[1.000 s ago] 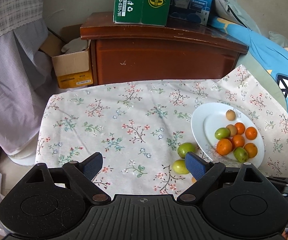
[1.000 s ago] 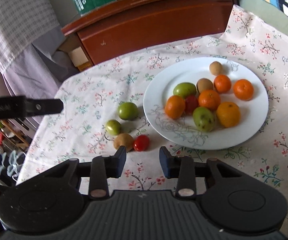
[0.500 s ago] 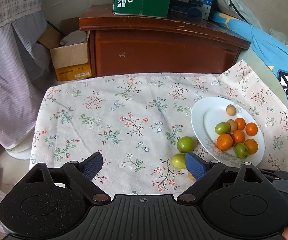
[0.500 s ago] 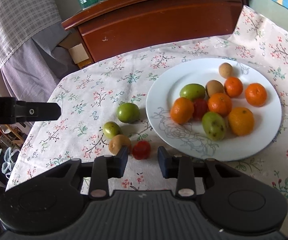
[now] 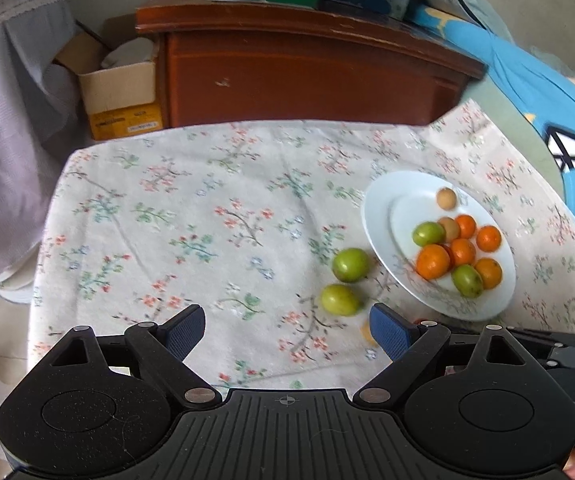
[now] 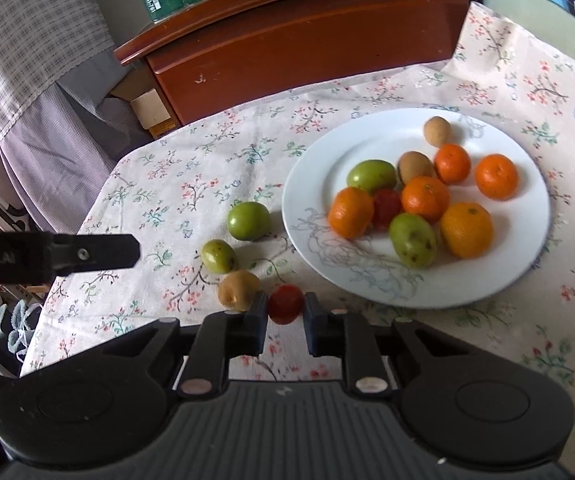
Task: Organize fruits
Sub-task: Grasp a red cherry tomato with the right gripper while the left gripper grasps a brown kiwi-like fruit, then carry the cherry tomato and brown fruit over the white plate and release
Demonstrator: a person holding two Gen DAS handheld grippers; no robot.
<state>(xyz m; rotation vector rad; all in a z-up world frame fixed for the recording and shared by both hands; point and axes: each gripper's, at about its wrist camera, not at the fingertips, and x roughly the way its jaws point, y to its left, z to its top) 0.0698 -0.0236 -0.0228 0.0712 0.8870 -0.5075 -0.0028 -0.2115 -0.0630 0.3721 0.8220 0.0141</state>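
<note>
A: Where does the small red fruit (image 6: pixel 285 303) sit against the right gripper (image 6: pixel 285 312)?

B: Right at the fingertips, in the gap between them, resting on the floral tablecloth (image 6: pixel 191 184). The jaws stand close on either side of it; whether the pads already press it, I cannot tell. Not lifted, by the look of it.

A: Neighbours?

B: A tan fruit (image 6: pixel 238 289) just beyond the left finger, near enough to be touching it. Two green fruits (image 6: pixel 218 256) further ahead and to the left. The white plate (image 6: pixel 311 200) lies ahead and to the right, already carrying oranges, greens, browns and one red.

A: Long axis?

B: Roundish, no clear long axis, so finger alignment hardly matters. What matters is that the fruit lies dead ahead between the tips, and the plate forward-right of it.

A: Left gripper (image 5: pixel 287 330)?

B: Spread wide, holding nothing, hovering over bare cloth. The green fruits sit ahead and to the right of its tips. The right one is plainly nearer the red fruit.

A: Likely next?

B: My guess: firm the grip, lift, carry forward-right to the plate. Risk: nudging the tan fruit.
</note>
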